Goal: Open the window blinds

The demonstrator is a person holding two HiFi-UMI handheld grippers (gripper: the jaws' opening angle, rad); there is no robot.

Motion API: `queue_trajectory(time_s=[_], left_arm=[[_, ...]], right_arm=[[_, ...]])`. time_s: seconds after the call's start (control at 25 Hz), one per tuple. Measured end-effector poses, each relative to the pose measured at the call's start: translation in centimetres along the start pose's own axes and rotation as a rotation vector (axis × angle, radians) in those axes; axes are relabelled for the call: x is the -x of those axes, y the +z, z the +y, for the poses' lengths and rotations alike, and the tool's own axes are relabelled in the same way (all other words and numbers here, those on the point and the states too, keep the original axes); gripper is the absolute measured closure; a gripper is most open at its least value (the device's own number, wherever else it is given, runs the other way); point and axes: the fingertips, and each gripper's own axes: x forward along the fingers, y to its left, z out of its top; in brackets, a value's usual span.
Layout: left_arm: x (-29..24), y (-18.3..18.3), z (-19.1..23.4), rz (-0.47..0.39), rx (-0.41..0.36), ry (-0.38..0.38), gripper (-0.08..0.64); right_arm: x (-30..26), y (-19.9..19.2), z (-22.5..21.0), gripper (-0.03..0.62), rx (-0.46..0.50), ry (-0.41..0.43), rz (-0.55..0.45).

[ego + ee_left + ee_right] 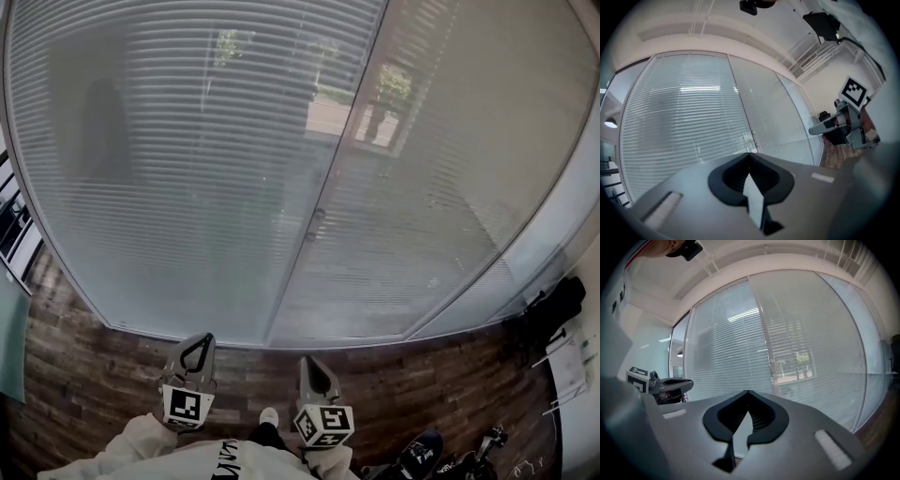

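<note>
L gripper (198,339), R gripper (310,364) side by side, both closed

Window blinds (178,159) span the wall ahead in two panels, w/ an upright post (328,178) btwn them. Floor (84,375) lies below, in front. Left gripper (199,341) & right gripper (310,364) sit side by side nr the window base, apart from it. Bag (553,309) far right, on the floor.

No readable text; dark print on person's light top (178,465) cut off, illegible

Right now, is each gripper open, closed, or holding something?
Left gripper: closed, holding nothing.
Right gripper: closed, holding nothing.
</note>
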Motion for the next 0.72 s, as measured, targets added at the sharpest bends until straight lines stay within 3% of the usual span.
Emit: queue_trajectory(time_s=[0.28, 0.72], left_arm=[[-5.3, 0.9, -1.2, 0.019, -0.016, 0.023, 0.560], [-10.6, 1.1, -1.6, 0.057, -0.022, 0.128, 0.560]], right_arm=[[-3.3, 1.3, -4.6, 0.591, -0.004, 0.033, 0.009], [-8.3, 3.3, -8.8, 0.591, 0.021, 0.140, 0.003]])
